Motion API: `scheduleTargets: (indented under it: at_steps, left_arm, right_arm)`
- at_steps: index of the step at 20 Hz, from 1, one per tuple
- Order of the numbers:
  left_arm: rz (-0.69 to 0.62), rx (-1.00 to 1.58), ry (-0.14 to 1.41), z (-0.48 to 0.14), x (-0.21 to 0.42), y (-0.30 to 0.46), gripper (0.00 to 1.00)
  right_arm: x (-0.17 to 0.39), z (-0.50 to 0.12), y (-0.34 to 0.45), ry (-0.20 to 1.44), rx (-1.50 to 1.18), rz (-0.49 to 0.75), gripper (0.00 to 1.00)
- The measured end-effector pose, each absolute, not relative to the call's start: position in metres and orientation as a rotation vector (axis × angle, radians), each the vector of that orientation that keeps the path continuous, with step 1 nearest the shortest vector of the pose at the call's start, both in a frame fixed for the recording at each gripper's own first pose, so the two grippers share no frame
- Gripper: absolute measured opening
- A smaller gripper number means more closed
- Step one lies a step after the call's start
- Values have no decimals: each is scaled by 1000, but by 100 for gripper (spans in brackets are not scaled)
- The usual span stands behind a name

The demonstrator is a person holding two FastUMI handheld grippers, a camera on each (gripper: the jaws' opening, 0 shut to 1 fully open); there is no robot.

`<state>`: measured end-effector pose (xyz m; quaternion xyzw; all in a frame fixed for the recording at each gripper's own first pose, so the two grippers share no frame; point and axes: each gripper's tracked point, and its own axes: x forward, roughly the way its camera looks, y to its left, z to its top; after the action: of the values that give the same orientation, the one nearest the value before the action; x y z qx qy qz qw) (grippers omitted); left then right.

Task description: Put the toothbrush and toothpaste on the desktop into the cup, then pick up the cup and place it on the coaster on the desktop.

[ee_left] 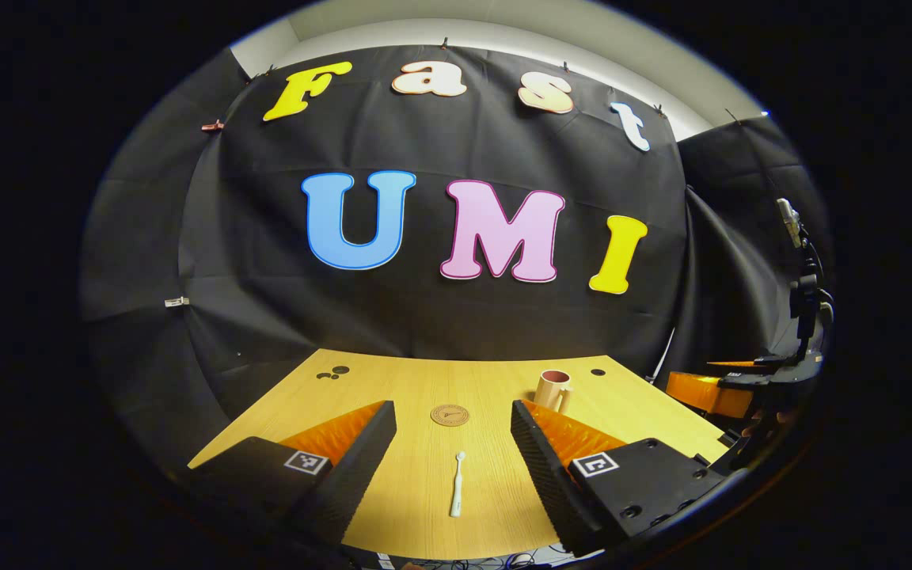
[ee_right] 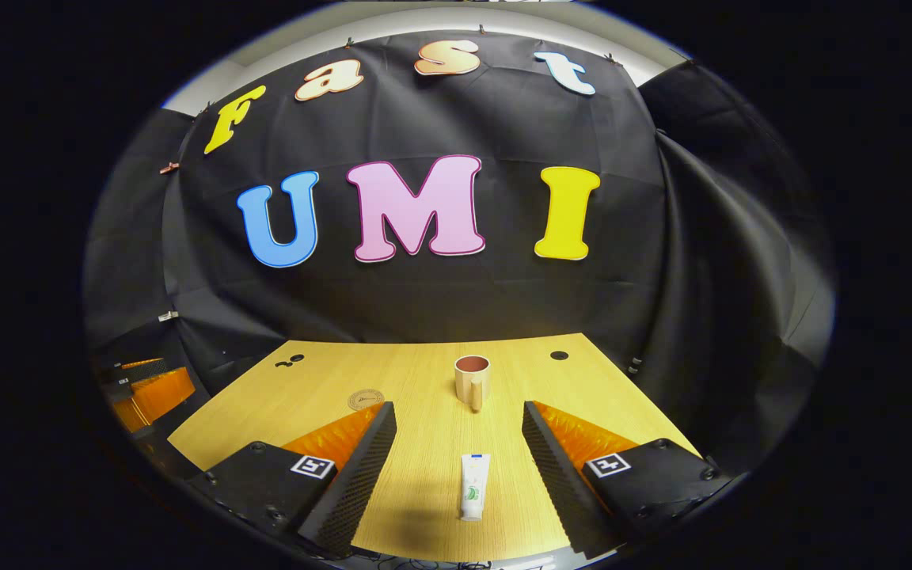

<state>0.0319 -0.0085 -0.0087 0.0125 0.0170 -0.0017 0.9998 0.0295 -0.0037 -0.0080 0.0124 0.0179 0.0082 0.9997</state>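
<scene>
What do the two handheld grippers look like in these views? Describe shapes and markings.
Each gripper, left gripper and right gripper, has two long wedge-shaped jaws with ribbed inner faces. They are mounted on blocky bases with screw holes. Each base carries a small square black-and-white marker. The other three markers look alike.

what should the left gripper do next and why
Probably lower the left gripper onto the toothbrush. It hangs open with the brush lying flat on the desktop between its fingers, nothing is held yet, and the cup stands upright and looks empty, beside the coaster.
</scene>
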Motion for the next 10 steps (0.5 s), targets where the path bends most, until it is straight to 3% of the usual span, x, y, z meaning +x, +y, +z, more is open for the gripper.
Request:
scheduleTargets:
  at_steps: [10]
  left_arm:
    - [-7, 68, 177, -60, 63, -5, 96]
  right_arm:
    - [56, -37, -5, 122, 24, 34, 99]
